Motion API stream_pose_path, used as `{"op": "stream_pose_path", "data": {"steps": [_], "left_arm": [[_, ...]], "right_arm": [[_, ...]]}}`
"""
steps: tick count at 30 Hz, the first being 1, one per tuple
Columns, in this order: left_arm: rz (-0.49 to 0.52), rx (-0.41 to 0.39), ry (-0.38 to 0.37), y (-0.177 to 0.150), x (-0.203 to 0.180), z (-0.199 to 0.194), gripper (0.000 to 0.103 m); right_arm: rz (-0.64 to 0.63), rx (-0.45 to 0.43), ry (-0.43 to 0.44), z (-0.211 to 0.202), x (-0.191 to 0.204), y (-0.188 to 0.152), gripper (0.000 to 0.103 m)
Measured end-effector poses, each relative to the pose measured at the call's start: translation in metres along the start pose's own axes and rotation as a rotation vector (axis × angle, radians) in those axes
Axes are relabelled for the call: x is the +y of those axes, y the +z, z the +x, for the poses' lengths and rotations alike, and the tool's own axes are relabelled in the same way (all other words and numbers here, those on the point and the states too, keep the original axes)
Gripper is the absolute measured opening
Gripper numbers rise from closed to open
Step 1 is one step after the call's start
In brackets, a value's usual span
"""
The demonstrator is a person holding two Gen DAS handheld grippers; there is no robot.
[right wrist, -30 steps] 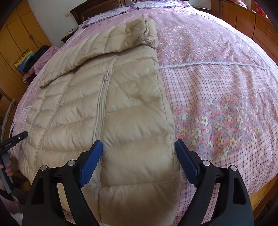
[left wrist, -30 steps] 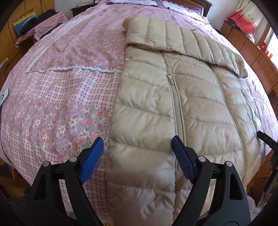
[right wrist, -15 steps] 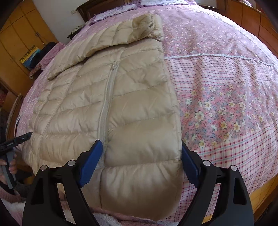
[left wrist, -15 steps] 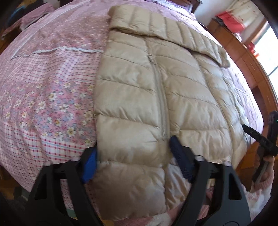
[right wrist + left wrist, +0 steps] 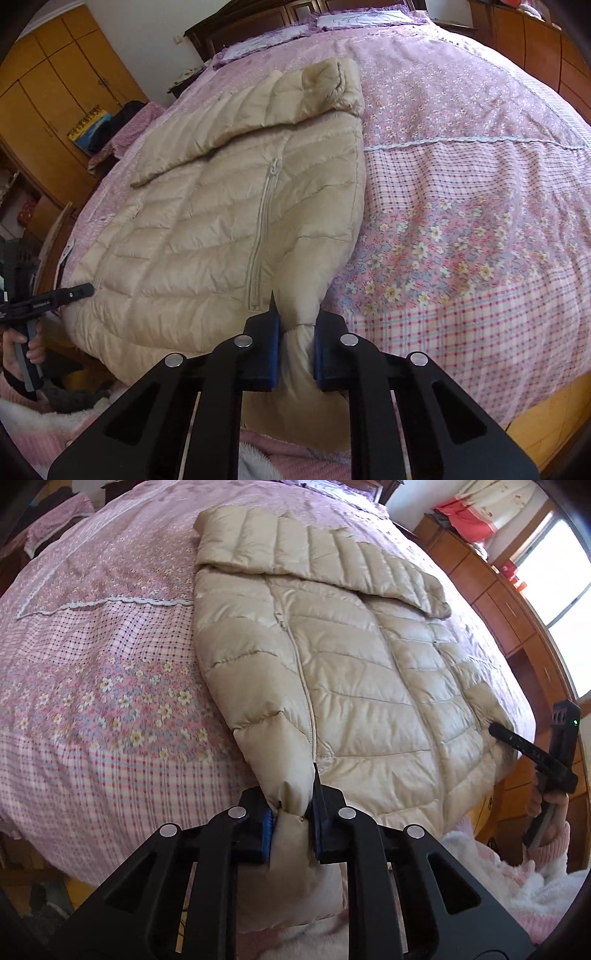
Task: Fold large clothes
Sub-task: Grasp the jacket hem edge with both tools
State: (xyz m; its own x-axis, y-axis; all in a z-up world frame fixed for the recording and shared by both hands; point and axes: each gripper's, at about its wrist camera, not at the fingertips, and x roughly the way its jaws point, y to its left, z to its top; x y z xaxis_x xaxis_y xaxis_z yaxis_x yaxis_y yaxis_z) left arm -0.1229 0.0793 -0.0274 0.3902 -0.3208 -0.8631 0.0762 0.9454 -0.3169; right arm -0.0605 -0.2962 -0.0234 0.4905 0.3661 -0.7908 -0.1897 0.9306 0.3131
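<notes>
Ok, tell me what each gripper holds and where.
Both hold the beige puffer jacket at its bottom hem: left gripper at one corner, right gripper at the other; their jaws have just closed.

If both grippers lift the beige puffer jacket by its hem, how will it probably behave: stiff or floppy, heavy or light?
The puffer jacket is probably floppy: its hem bunches where the left gripper and the right gripper have just closed on it. The puffy quilting suggests it is light. The shiny fabric may slide on the bedspread.
</notes>
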Motion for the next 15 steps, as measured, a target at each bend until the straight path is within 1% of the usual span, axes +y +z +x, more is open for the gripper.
{"op": "stream_pose_path", "data": {"steps": [3, 9, 12, 15], "left_arm": [[0.006, 0.009, -0.007, -0.009, -0.007, -0.017, 0.015], [-0.018, 0.036, -0.027, -0.027, -0.014, -0.044, 0.015], [-0.024, 0.023, -0.036, -0.026, -0.018, -0.057, 0.015], [-0.010, -0.024, -0.034, -0.018, -0.024, -0.070, 0.014]], "right_arm": [[0.010, 0.003, 0.013, -0.012, 0.002, -0.002, 0.014], [0.022, 0.012, 0.041, -0.042, 0.002, -0.008, 0.013], [0.027, 0.000, 0.048, -0.056, 0.004, -0.008, 0.013], [0.020, -0.041, 0.057, -0.067, 0.006, 0.000, 0.013]]}}
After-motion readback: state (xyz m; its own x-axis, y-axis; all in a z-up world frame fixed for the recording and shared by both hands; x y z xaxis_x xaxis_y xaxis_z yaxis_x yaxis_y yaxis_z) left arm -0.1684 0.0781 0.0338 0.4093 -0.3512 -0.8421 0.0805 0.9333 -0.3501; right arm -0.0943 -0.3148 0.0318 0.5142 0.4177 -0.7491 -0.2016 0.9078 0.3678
